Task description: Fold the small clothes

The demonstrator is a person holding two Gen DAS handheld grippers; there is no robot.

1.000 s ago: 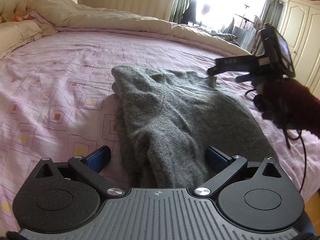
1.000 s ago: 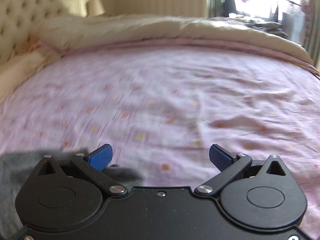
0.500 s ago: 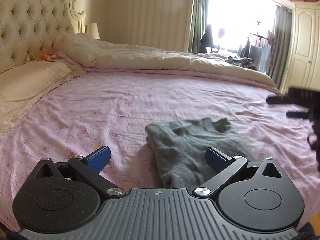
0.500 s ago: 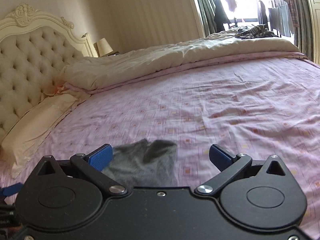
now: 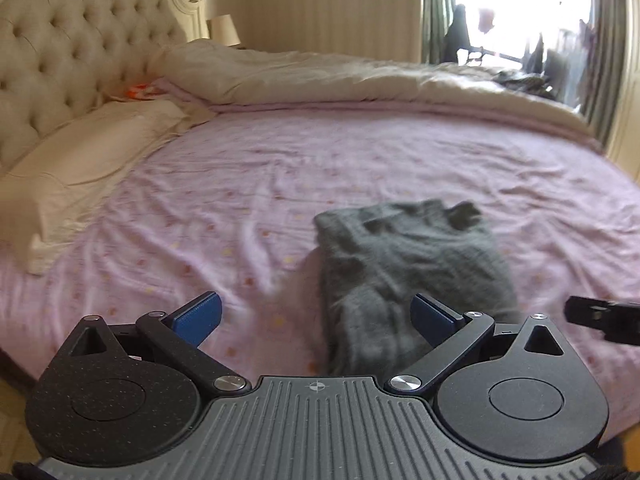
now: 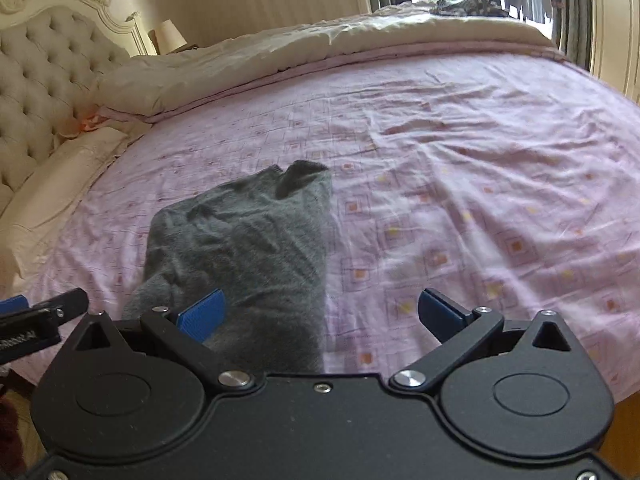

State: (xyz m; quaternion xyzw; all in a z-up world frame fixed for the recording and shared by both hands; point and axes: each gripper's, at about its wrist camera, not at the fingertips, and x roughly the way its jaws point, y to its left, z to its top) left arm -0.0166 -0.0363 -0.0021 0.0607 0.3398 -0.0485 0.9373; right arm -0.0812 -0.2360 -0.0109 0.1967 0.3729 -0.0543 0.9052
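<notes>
A: Bed [image 5: 248, 184], pink patterned sheet, fills both views. Cream duvet [image 5: 320, 76] bunched along far side; tufted headboard [image 5: 72, 48] at left, pillow [image 5: 88, 152] below it.

B: Confirmed in right wrist view. Lamp [image 6: 170, 34] behind headboard, bright window at top right.

A: Sweater [image 5: 404, 276], grey knit, lying folded on sheet near the close edge of bed. Roughly rectangular, long axis running away from cameras. Far end rumpled, small flap standing up at one corner.

B: Same sweater [image 6: 244, 248] left of centre in right view; flap at far right corner there. Left view motion-blurred, knit detail unclear.

A: Left gripper [image 5: 316, 316]: jaws spread wide, nothing between blue pads. Right pad over near end of sweater, contact not determinable.

B: Right gripper [image 6: 320, 312]: jaws likewise spread, empty. Left pad over sweater's near end, right pad over bare sheet. Contact not determinable.

A: Black tip of other gripper poking in at right edge of left view, at left edge of right view.
</notes>
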